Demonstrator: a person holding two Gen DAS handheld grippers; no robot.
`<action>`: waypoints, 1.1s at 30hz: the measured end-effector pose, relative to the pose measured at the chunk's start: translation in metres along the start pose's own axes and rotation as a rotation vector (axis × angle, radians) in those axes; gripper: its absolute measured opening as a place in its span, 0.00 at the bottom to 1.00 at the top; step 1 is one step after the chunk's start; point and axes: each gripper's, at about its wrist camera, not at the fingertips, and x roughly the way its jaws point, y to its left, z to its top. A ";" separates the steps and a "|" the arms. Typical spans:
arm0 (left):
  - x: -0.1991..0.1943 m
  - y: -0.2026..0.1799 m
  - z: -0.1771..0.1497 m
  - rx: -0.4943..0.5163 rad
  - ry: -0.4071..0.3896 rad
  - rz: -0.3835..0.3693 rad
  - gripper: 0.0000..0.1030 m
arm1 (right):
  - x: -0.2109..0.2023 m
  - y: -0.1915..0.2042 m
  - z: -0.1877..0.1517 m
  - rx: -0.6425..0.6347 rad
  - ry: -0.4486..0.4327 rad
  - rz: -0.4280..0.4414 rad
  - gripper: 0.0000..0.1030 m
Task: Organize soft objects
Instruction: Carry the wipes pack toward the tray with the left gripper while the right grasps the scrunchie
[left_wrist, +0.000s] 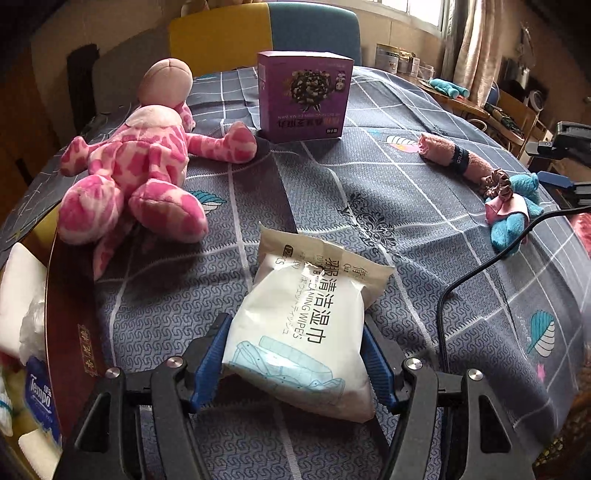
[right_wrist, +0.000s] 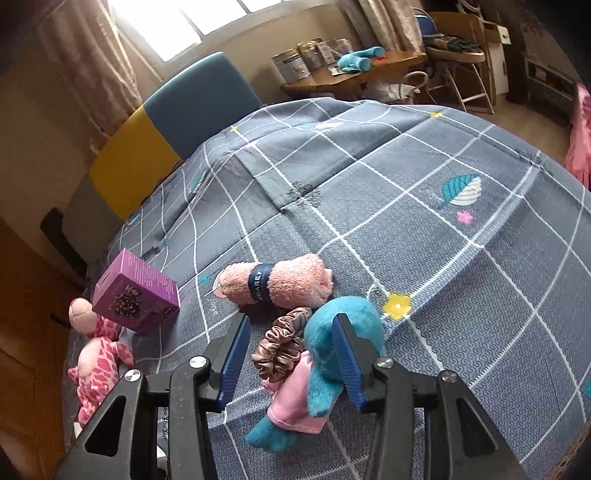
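My left gripper (left_wrist: 295, 325) is shut on a white pack of cleaning wipes (left_wrist: 306, 325), holding it by both sides over the grey checked cloth. A pink spotted plush (left_wrist: 136, 173) lies at the left. A rolled pink towel (left_wrist: 456, 157), a brown scrunchie (left_wrist: 496, 182) and a blue plush in a pink dress (left_wrist: 513, 218) lie at the right. My right gripper (right_wrist: 291, 336) is open, its blue fingers either side of the scrunchie (right_wrist: 282, 345) and the blue plush (right_wrist: 332, 350). The towel (right_wrist: 280, 282) lies just beyond.
A purple box (left_wrist: 304, 98) stands at the back; it also shows in the right wrist view (right_wrist: 136, 291). A red tray (left_wrist: 66, 314) with tissue packs sits at the left edge. A black cable (left_wrist: 480, 269) runs across the right. A side table (right_wrist: 354, 74) holds tins.
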 end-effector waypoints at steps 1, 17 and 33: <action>0.001 0.001 0.000 -0.002 0.000 -0.005 0.67 | 0.003 0.008 0.001 -0.030 0.011 0.000 0.45; 0.003 0.006 -0.005 -0.036 -0.015 -0.032 0.68 | 0.100 0.053 -0.003 -0.218 0.267 -0.253 0.45; 0.004 0.002 -0.006 -0.023 -0.034 0.005 0.69 | 0.094 0.100 -0.053 -0.530 0.260 0.032 0.19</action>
